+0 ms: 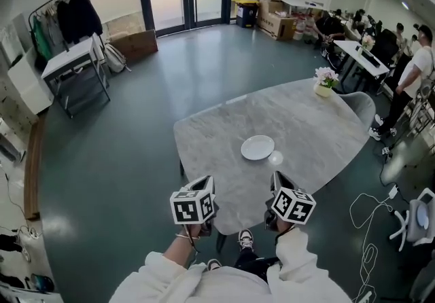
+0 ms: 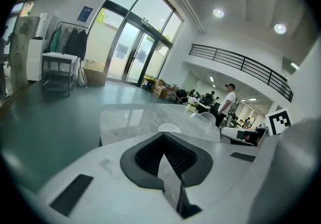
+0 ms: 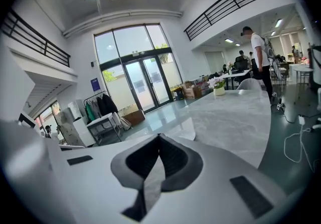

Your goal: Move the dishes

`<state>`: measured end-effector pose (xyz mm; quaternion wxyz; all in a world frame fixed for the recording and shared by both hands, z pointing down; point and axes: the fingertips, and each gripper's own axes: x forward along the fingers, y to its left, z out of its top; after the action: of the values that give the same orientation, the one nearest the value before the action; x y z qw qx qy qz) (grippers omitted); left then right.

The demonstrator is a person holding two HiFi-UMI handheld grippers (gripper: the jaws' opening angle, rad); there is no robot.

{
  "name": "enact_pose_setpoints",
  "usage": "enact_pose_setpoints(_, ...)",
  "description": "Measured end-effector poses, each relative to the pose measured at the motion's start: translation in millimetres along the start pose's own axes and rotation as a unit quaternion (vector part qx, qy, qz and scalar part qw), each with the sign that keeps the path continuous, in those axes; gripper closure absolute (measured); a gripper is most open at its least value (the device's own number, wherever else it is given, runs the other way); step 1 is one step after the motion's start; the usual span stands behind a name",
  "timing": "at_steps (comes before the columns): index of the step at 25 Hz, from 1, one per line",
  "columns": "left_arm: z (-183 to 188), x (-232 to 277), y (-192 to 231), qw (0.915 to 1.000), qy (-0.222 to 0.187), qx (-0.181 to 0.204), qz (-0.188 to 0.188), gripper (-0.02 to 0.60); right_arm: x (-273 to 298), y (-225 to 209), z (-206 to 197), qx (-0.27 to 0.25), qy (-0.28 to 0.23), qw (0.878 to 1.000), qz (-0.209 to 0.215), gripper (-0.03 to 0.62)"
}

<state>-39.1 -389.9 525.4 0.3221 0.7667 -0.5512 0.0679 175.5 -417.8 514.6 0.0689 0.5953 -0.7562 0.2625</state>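
In the head view, a grey marble desk (image 1: 306, 118) stands on a dark floor. A white plate (image 1: 257, 147) lies on the desk toward its near edge, and a flower pot (image 1: 325, 83) stands at the far right end. The left tool (image 1: 206, 186) and the right tool (image 1: 280, 181) are held side by side over the near edge of the desk. Both are short of the plate and apart from it, with the plate lying ahead and between them.

In the left gripper view, the left tool (image 2: 163, 135) has its jaws pressed together with nothing between them. The plate (image 2: 169, 128) shows as a pale arc just past the tips, on the desk (image 2: 125, 117). A person (image 2: 228, 100) stands far off to the right.

In the right gripper view, the right tool (image 3: 159, 137) is likewise closed and empty. The desk (image 3: 235, 117) stretches away to the right, with the flower pot (image 3: 218, 87) at its far end. The plate is out of sight in this view.
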Motion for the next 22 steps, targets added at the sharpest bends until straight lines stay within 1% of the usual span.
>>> enact_pose_setpoints(6, -15.3, -29.7, 12.1, 1.0000, 0.000, 0.003, 0.006, 0.574, -22.7, 23.9, -20.6, 0.000, 0.000, 1.000, -0.003, 0.537)
enact_pose_setpoints(10, -17.6, -31.9, 4.3, 0.9997, 0.009, 0.019, 0.014, 0.575, -36.4, 20.4, -20.0, -0.008, 0.005, 1.000, -0.012, 0.537)
enact_pose_setpoints(15, -10.5, -27.3, -19.7, 0.9996, -0.012, 0.007, -0.026, 0.575, -47.4, 9.3, -7.4, -0.018, 0.002, 1.000, -0.022, 0.537)
enact_pose_setpoints(22, -17.9, -17.9, -44.4, 0.9995, -0.004, 0.013, -0.029, 0.575, -58.5, -8.3, -5.9, -0.023, 0.006, 0.999, -0.022, 0.537)
